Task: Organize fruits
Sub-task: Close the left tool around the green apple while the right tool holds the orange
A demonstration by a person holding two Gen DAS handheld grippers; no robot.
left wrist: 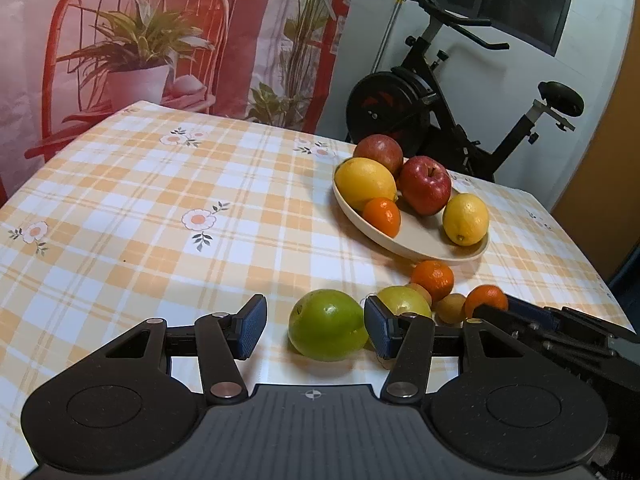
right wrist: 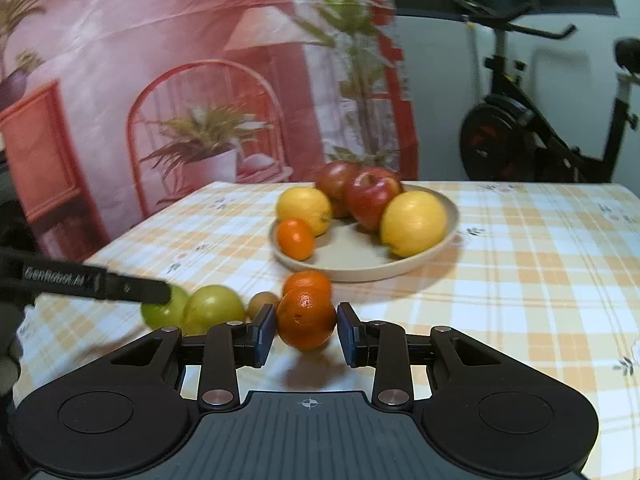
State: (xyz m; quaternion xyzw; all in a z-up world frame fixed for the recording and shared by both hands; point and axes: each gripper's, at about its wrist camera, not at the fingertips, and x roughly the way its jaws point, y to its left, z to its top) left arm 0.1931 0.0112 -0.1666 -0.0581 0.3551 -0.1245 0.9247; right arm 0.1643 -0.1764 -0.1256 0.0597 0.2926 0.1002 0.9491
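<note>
A beige plate (left wrist: 416, 240) (right wrist: 360, 268) on the checked tablecloth holds two red apples (left wrist: 424, 184), two lemons (left wrist: 366, 178) and a small orange (left wrist: 382, 216). My left gripper (left wrist: 316, 326) is open around a green fruit (left wrist: 328, 324) lying on the table, with a gap on its left side. A second yellow-green fruit (left wrist: 404, 302) lies behind its right finger. My right gripper (right wrist: 306, 334) is open, its pads close on either side of an orange (right wrist: 306, 322). Another orange (right wrist: 306, 282) sits just behind it, with a small brown fruit (right wrist: 262, 302) to the left.
The left gripper's body (right wrist: 84, 280) reaches in from the left in the right wrist view. An exercise bike (left wrist: 460, 108) stands beyond the table's far edge. A printed backdrop (left wrist: 140, 40) hangs behind the table.
</note>
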